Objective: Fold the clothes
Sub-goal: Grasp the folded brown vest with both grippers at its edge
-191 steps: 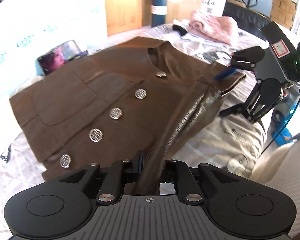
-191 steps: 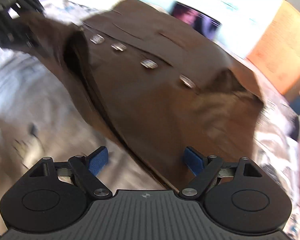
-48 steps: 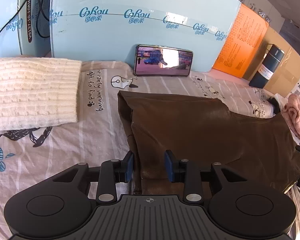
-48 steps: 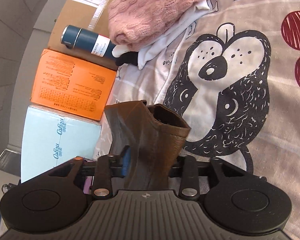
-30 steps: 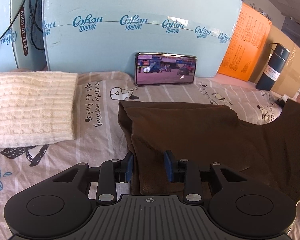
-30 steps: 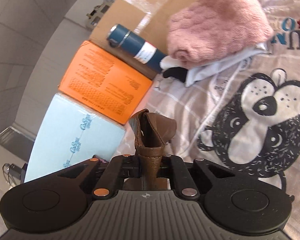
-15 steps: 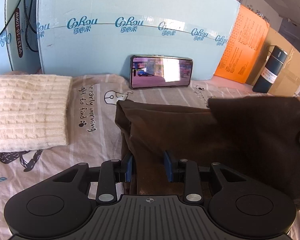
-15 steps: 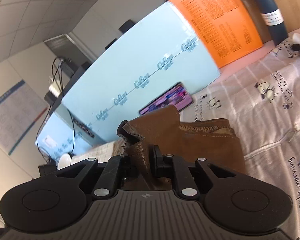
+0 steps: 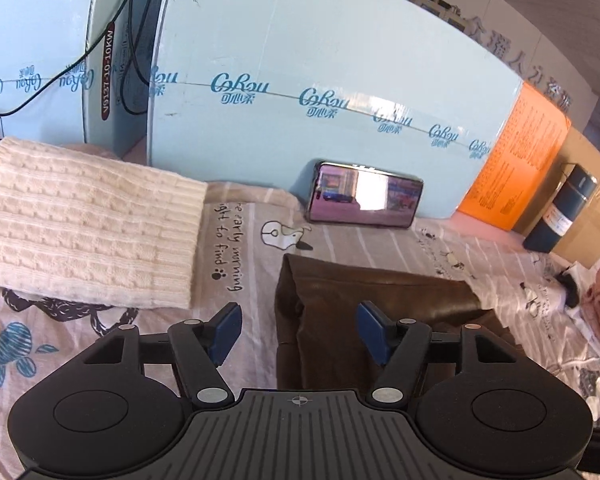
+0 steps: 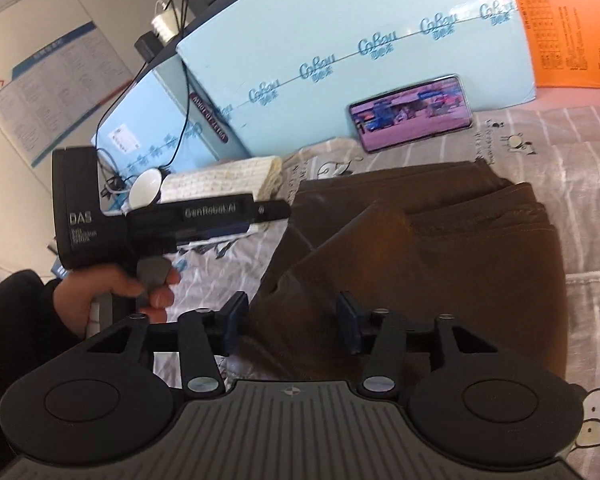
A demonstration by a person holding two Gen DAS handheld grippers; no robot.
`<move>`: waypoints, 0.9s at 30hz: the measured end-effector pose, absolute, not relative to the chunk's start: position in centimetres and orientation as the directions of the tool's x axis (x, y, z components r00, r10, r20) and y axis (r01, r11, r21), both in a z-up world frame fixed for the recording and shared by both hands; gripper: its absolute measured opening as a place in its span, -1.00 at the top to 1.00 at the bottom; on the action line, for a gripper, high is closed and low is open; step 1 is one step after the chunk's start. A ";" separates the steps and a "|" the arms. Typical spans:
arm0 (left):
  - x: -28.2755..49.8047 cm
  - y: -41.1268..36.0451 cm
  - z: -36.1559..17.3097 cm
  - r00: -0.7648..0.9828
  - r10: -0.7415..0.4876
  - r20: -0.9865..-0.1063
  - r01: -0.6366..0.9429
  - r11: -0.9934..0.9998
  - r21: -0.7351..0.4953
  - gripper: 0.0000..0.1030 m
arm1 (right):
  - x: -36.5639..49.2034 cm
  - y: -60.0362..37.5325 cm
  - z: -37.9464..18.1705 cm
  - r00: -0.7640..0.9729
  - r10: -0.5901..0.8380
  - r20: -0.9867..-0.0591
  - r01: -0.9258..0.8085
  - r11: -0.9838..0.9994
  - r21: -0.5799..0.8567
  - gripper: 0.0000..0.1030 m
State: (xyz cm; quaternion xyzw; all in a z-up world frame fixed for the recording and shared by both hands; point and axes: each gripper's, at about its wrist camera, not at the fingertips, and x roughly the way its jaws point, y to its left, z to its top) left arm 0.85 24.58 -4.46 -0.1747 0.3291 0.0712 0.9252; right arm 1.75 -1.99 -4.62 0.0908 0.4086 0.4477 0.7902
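Garment: the brown garment lies folded in layers on the bed sheet, in front of the phone and just right of the cream knit sweater.
Left tool: your left tool hangs with its pads spread wide apart, gripping nothing; the garment's left fold edge sits between and beyond them.
Right tool: your right tool is also spread apart and empty, with the near flap of the garment lying between its pads.
Step in hand: judging by the stacked layers, the fold looks laid down and you are letting go of it.
Doing it well: lift both tools straight up and clear, so no pad drags a layer askew.
Check: the near flap looks slightly raised and diagonal in the right wrist view; press it flat and square its edges if you want a tidy stack.
Risk: the material looks smooth and stiff, so layers may spring or slide.
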 end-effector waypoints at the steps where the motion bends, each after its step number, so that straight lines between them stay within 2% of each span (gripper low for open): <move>1: 0.8 24.5 -4.2 0.779 -0.006 -0.627 -0.231 0.927 -0.296 -0.29 | 1.7 -1.7 -4.7 0.242 0.785 -0.570 -0.639 0.571 0.516 -0.04; 2: 0.9 24.3 -4.1 0.781 -0.033 -0.623 -0.207 0.928 -0.310 -0.32 | 1.7 -1.4 -4.9 0.219 0.786 -0.578 -0.644 0.562 0.520 -0.14; 6: 1.2 22.6 -3.9 0.780 -0.121 -0.614 -0.112 0.938 -0.327 -0.37 | 1.4 -1.2 -4.7 0.168 0.796 -0.581 -0.671 0.524 0.525 -0.28; 9: 1.7 21.3 -4.5 0.742 -0.181 -0.645 -0.062 0.940 -0.335 -0.39 | 1.3 -2.3 -4.1 0.200 0.798 -0.569 -0.677 0.532 0.508 -0.41; 16: 2.6 18.4 -6.3 0.642 -0.261 -0.721 0.012 0.944 -0.330 -0.37 | 2.3 -6.5 -4.2 0.327 0.719 -0.613 -0.598 0.660 0.454 -0.47; 18: 2.5 17.5 -6.8 0.636 -0.250 -0.730 0.043 0.956 -0.290 -0.21 | 2.7 -7.8 -4.7 0.359 0.693 -0.626 -0.548 0.699 0.460 -0.47; 19: 2.3 17.1 -6.8 0.640 -0.241 -0.730 0.064 0.963 -0.262 0.27 | 2.9 -8.3 -4.9 0.372 0.681 -0.630 -0.525 0.714 0.462 -0.47; 20: 2.1 16.8 -6.8 0.648 -0.232 -0.725 0.087 0.969 -0.232 0.55 | 3.0 -8.7 -5.1 0.383 0.673 -0.633 -0.506 0.726 0.465 -0.47; 22: 1.6 17.3 -6.3 0.675 -0.246 -0.696 0.104 0.965 -0.240 0.67 | 3.2 -9.4 -5.3 0.400 0.660 -0.636 -0.483 0.741 0.466 -0.47; 24: 1.3 18.0 -5.6 0.698 -0.231 -0.678 0.093 0.968 -0.234 0.68 | 3.3 -9.9 -5.4 0.413 0.652 -0.635 -0.470 0.751 0.465 -0.47; 27: 1.4 18.5 -6.4 0.674 -0.187 -0.714 0.075 0.980 -0.186 0.65 | 3.6 -10.3 -5.5 0.430 0.646 -0.631 -0.454 0.759 0.468 -0.47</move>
